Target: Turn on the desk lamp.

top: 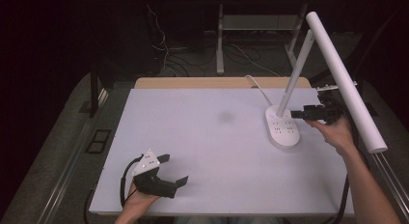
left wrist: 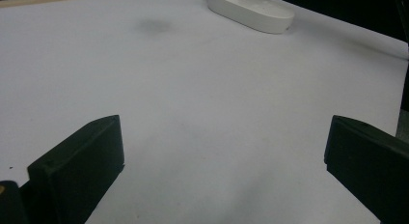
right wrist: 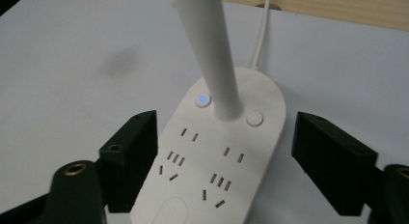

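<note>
Seemingly, lamp base (right wrist: pixel 222 156) between right fingers (right wrist: pixel 128 161).

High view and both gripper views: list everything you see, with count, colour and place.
Desk lamp: one, white, slanted stem rising from its base, long tube head overhanging the table's right edge.
Lamp base: one, white, oval, with socket slots, at the table's right; a button glows blue beside the stem.
Lamp cord: one, white, running from the base to the far edge.
Table: one, white top with a wooden strip along the far edge.
Smudge: one, grey, mid-table.
Floor cables: several, beyond the table.
Left gripper: one, black, near left edge, jaws open over bare table.
Right gripper: one, black, jaws open either side of the base, not pressing it.
</note>
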Demonstrator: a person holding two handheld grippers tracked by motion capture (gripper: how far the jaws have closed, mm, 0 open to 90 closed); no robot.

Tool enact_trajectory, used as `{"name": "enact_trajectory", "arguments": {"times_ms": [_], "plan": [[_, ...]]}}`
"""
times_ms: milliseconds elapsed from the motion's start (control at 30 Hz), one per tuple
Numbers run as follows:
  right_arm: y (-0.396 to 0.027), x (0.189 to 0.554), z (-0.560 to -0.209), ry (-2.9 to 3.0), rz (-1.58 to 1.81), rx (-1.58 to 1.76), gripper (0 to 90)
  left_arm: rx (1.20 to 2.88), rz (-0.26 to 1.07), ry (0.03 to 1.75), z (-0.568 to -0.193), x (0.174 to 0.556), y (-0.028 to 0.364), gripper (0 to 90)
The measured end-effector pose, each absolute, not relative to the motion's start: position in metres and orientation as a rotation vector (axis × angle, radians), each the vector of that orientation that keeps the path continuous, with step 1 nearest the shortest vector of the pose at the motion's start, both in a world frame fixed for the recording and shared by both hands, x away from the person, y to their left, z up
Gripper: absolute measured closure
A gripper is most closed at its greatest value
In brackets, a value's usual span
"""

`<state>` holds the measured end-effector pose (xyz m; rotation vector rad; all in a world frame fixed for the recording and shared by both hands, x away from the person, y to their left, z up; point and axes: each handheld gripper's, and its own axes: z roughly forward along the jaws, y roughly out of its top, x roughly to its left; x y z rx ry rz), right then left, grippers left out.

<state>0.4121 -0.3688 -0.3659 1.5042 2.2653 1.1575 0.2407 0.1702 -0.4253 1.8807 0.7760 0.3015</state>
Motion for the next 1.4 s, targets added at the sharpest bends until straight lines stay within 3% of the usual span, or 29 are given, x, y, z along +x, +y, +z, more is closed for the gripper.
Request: {"name": "enact_trajectory", "arguments": {"times_ms": [300,1000,1400], "plan": [[-0.378,0.426,-0.365,2.256,1.141,1.537,40.6,1.879,0.302,0.777,-0.425,0.240,0.171,0.0],[-0.385,0.451,-0.392,2.232,1.144,1.651,89.2,1.881,0.312,0.781,-0.424,0.240,0.172,0.0],[-0.375,0.460,-0.405,2.250,1.141,1.674,89.3,1.882,0.316,0.783,-0.424,0.239,0.172,0.0]]}}
